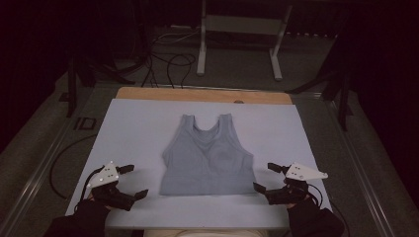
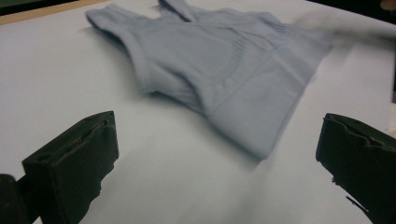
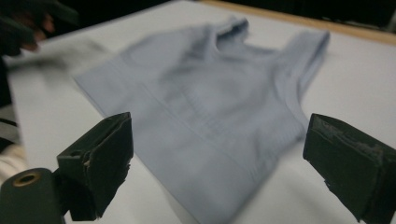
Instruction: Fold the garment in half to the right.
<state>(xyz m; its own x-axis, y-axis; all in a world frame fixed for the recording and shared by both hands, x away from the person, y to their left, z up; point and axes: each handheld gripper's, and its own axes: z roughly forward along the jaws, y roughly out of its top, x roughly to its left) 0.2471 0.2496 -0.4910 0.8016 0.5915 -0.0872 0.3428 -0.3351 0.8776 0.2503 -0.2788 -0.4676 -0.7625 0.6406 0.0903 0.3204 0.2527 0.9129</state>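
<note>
A pale blue sleeveless top [image 1: 207, 157] lies flat on the white table cover [image 1: 138, 128], straps toward the far edge, hem toward me. My left gripper [image 1: 134, 181] hovers open at the hem's left corner, a little clear of the cloth. My right gripper [image 1: 266, 177] stands open by the hem's right corner. In the left gripper view the top [image 2: 224, 70] spreads ahead, its near corner between the two wide-apart fingers [image 2: 74, 163]. In the right gripper view the top [image 3: 205, 112] lies blurred ahead, with its hem corner reaching between the spread fingers [image 3: 100, 161].
A wooden strip [image 1: 202, 95] runs along the table's far edge. Beyond it, cables [image 1: 170, 61] lie on the grey floor beside a white metal stand [image 1: 242, 29]. Metal rails [image 1: 44, 168] flank the table on both sides.
</note>
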